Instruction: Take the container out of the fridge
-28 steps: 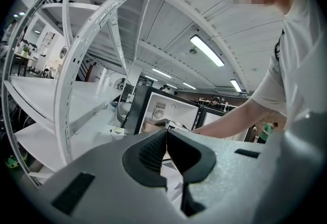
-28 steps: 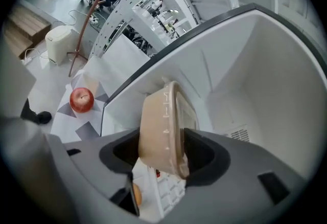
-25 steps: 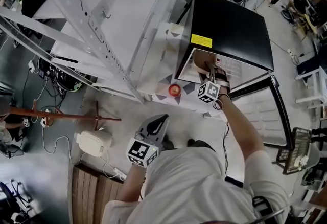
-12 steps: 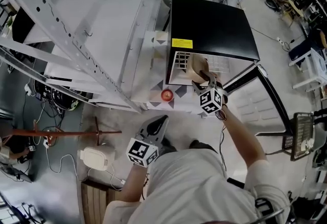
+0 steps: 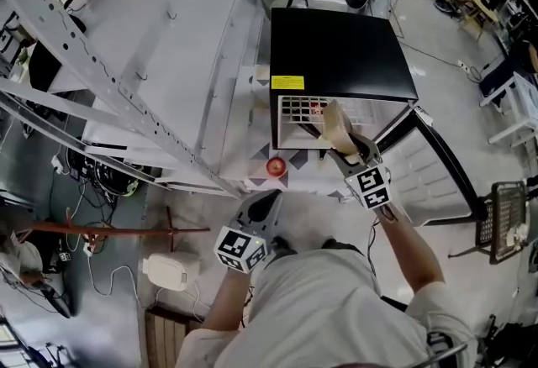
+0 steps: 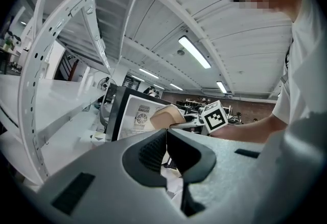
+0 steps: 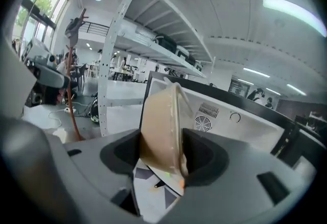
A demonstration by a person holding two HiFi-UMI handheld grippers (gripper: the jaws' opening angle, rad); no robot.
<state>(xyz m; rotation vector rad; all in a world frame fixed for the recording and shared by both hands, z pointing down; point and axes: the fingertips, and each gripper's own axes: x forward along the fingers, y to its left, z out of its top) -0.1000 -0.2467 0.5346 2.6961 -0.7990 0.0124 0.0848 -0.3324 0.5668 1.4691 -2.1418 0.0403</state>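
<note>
my right hand-held gripper (image 7: 163, 159) is clamped on the tan lidded plastic container (image 7: 159, 126), tilted on edge at the black fridge's (image 5: 336, 51) mouth. my left hand-held gripper (image 6: 166, 154) has its jaws together, empty. tilted like that, the container could slip and spill.

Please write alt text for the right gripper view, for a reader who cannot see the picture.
The right claw grips a tan container with a clear lid, held on its edge in front of the open black fridge. A white metal shelving rack stands at the left.
</note>
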